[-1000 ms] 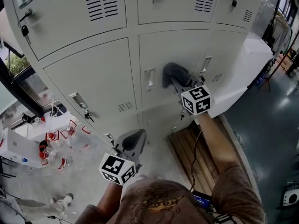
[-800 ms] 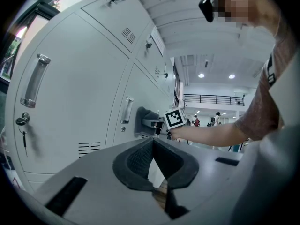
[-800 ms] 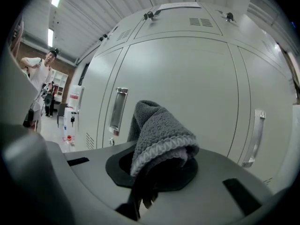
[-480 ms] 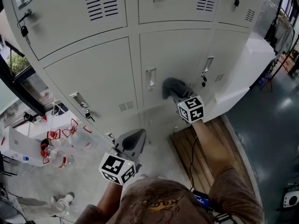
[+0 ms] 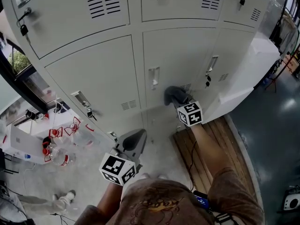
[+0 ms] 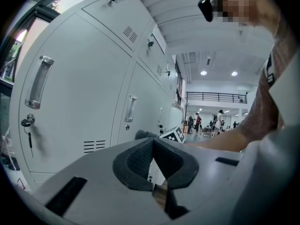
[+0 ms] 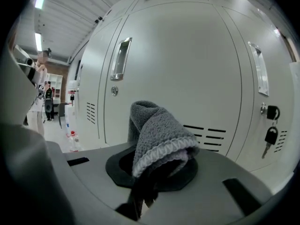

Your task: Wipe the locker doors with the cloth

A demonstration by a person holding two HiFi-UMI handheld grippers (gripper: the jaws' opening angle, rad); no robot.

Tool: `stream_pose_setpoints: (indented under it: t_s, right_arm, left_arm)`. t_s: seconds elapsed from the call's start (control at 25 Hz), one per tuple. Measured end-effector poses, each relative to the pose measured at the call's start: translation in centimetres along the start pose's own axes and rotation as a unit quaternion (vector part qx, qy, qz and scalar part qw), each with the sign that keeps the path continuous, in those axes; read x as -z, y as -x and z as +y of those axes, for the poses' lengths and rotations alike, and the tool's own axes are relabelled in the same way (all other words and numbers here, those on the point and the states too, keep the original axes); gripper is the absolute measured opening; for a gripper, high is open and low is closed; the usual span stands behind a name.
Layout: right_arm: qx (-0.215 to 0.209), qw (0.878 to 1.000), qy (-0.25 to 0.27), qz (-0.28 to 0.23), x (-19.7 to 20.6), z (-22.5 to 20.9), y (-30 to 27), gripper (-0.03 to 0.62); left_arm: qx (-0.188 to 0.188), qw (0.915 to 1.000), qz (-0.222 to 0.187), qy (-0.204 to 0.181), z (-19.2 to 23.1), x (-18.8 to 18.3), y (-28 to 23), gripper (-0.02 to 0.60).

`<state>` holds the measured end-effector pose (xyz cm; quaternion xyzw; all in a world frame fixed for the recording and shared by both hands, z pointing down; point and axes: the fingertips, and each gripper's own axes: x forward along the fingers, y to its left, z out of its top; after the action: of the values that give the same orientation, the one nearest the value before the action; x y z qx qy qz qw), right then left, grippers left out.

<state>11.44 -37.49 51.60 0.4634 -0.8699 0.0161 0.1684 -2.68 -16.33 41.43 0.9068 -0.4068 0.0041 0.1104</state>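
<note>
- Nearest, right gripper point(image 7: 157, 170): clamps the grey cloth point(image 7: 158, 131) between its jaws; holds the folded bulk bunched up over and just ahead of the fingertips.
- Same grip from the head view: right gripper point(image 5: 181, 100) with the cloth point(image 5: 173, 93) at its tip, laid against the lower part of the middle locker door point(image 5: 178, 55), as far as that view shows.
- Left gripper point(image 6: 153, 145): keeps jaws closed, tips meeting, with nothing between them; hangs low and well apart from the cloth, left gripper point(image 5: 133, 142) pointing at the foot of the lockers.
- Just past the right jaws: locker door point(image 7: 187, 64) filling the view.
- Up and left of those jaws: recessed handle point(image 7: 121, 59) with a small lock below it.
- Right of the jaws, level with the cloth: vent slots point(image 7: 208, 136).
- Further right, on the neighbouring door: key point(image 7: 269, 138) dangling from its lock.
- Beyond the left jaws: marker cube point(image 6: 174, 135) of the right gripper, with the cloth's edge beside it.
- Left of the left jaws: tall locker fronts with a handle point(image 6: 38, 81).
- Farthest, past the left jaws: people point(image 6: 218, 121) standing in a lit hall.
</note>
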Motion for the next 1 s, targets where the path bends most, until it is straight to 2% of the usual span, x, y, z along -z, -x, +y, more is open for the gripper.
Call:
stream_pose_setpoints:
  t_s: [0.36, 0.64, 0.8, 1.0]
  right_arm:
    - [-0.007, 0.998, -0.013, 0.064, 4.3, 0.4, -1.2, 0.035]
    - [-0.014, 0.996, 0.008, 0.086, 4.0, 1.1, 0.6, 0.035]
    - [-0.014, 0.997, 0.029, 0.076, 2.0, 1.4, 3.1, 0.035]
    - [0.000, 0.998, 0.038, 0.043, -3.3, 0.4, 6.0, 0.035]
  left_arm:
    - [0.003, 1.0000, 0.003, -0.002, 0.0, -0.1, -0.2, 0.002]
    - [0.014, 0.9999, 0.006, -0.002, -0.4, 0.1, -0.6, 0.002]
    - [0.022, 0.9998, 0.005, 0.001, -0.6, 0.2, -1.0, 0.002]
    - [0.037, 0.9993, 0.002, 0.002, -1.4, 0.2, -1.6, 0.002]
